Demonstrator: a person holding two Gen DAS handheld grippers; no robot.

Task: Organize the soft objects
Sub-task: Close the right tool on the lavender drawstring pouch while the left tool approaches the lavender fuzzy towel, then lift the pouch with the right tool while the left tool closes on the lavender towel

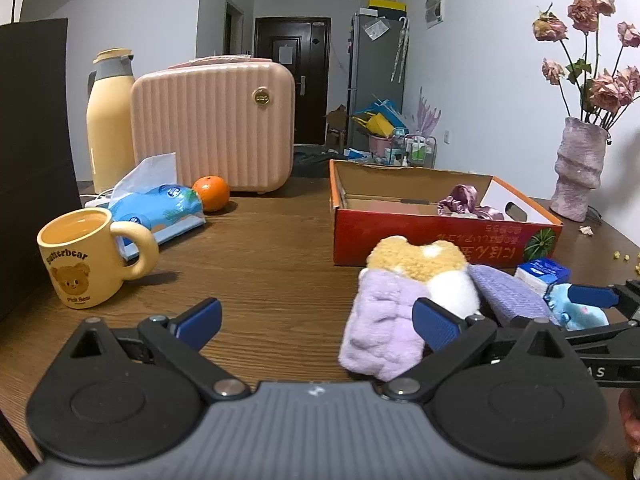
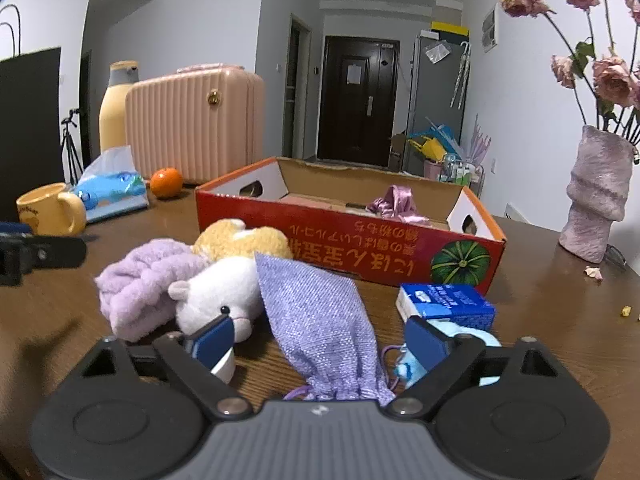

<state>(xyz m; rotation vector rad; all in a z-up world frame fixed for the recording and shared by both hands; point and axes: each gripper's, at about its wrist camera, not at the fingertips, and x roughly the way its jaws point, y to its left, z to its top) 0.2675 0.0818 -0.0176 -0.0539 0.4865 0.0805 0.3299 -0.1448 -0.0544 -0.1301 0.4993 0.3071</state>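
In the left wrist view, the left hand-held gripper (image 1: 316, 318) fills the bottom of the frame with its blue-padded jaws spread wide and nothing between the pads; its right pad lies just beside a fluffy lilac towel roll (image 1: 382, 322) at lower centre-right. Behind that roll sits a tan-and-white plush hamster (image 1: 426, 266), then a purple woven drawstring pouch (image 1: 510, 296), a small blue-and-white tissue pack (image 1: 542, 274) and a light-blue soft toy (image 1: 580, 312), all in a row on the brown wooden worktop (image 1: 260, 264). Behind them, centre right, stands the open red cardboard box (image 1: 420, 238) with a shiny pink satin scrunchie (image 1: 466, 200) inside. A yellow bear-print mug (image 1: 86, 256) is at the left. In the right wrist view, the right hand-held gripper (image 2: 318, 342) sits at the bottom, jaws apart and straddling the pouch (image 2: 320, 320), which lies between the pads without visible pressure from either. The left pad is in front of the hamster's (image 2: 218, 296) face, the right pad in front of the light-blue toy (image 2: 460, 336).
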